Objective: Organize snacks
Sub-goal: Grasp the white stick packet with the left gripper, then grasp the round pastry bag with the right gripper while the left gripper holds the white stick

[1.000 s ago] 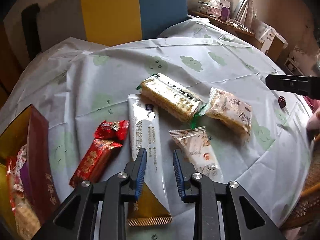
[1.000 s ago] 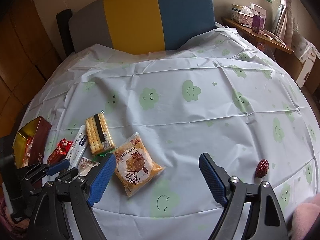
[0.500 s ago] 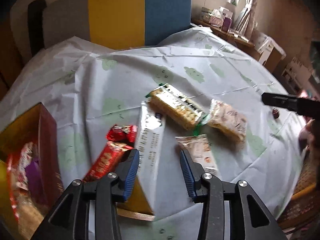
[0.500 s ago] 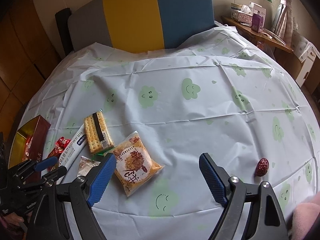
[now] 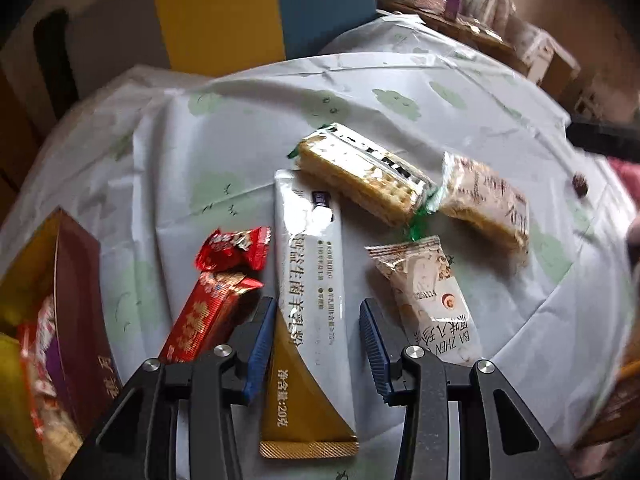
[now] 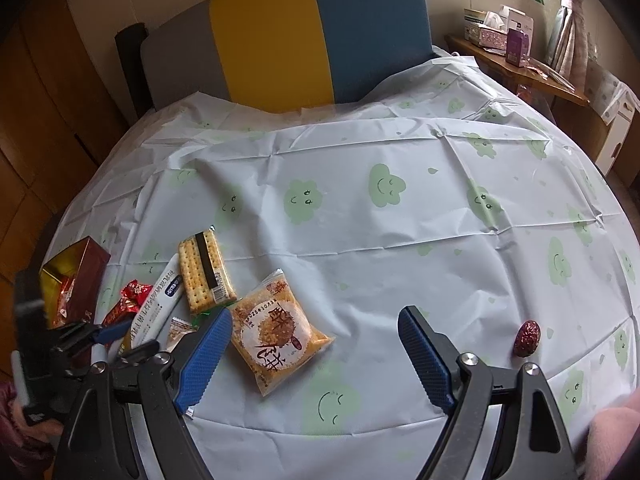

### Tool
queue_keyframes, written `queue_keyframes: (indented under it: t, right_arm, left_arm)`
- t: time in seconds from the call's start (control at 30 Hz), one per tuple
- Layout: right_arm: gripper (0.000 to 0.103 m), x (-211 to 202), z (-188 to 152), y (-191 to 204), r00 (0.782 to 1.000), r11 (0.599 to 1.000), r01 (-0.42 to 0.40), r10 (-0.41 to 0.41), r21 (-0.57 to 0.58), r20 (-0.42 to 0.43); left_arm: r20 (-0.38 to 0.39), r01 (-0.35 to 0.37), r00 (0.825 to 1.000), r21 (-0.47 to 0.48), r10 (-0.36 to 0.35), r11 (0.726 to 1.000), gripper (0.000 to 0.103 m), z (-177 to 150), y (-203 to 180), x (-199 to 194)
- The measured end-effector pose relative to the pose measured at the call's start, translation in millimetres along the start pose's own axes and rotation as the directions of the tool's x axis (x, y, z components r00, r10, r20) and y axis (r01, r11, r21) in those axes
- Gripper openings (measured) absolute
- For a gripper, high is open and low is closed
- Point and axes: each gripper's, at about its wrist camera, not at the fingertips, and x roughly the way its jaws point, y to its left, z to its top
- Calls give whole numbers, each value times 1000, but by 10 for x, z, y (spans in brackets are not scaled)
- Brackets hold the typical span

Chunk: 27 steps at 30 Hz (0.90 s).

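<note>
At the bottom of the left wrist view, the left gripper (image 5: 318, 340) hangs with jaws spread apart, straddling the lower half of a long white and gold sachet (image 5: 308, 280) without gripping it. A red candy bar (image 5: 200, 316) lies just left of it, a beige snack packet (image 5: 428, 300) just right, and a cracker pack (image 5: 360, 176) above. A dark red box (image 5: 76, 304) sits at the left edge. The right gripper (image 6: 316, 348) is wide open and empty, with a round-cake packet (image 6: 276, 328) by its left finger and a red date (image 6: 527, 337) at lower right.
</note>
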Motion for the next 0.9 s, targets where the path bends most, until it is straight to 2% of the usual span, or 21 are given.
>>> queue_keyframes:
  t: [0.03,0.17,0.3,0.53,0.63,0.7,0.8,0.9]
  right_arm:
    - [86,-1,2,-17,1000,1000,0,0,9,-1]
    - [86,16,8,-54,1000,1000,6,-6,20,-4]
    - [86,40,-7,-48,1000,1000,11,-11,13,-14]
    - [83,124,-51,57,999,999,5,-7,-44,-52]
    - [77,159,-82,114,998,998,-4,0,-68,-68]
    - [68,176,-90,126,997,998,-8,3,-67,-73]
    - [65,196,-93,97,996,999,-31,28,-37,-83]
    - [65,212,-107,182,994,996,-63,58,-61,-92]
  left_arm:
    - [9,1,1000,7,-1,1000,30,-10,-30,-10]
    - [35,-24,999,-7,24,1000,24,-127,-55,-87]
    - [63,-33,997,-35,35,999,23,-400,-76,-233]
    - [123,-85,988,-75,93,994,27,-910,-138,-476]
    - [151,-97,983,-62,105,993,27,-984,-164,-488]
    - [159,-88,982,-73,98,993,27,-997,-158,-482]
    - [190,-75,978,-78,89,994,27,-1068,-141,-504]
    - [212,-73,973,-86,90,994,27,-1078,-144,-489]
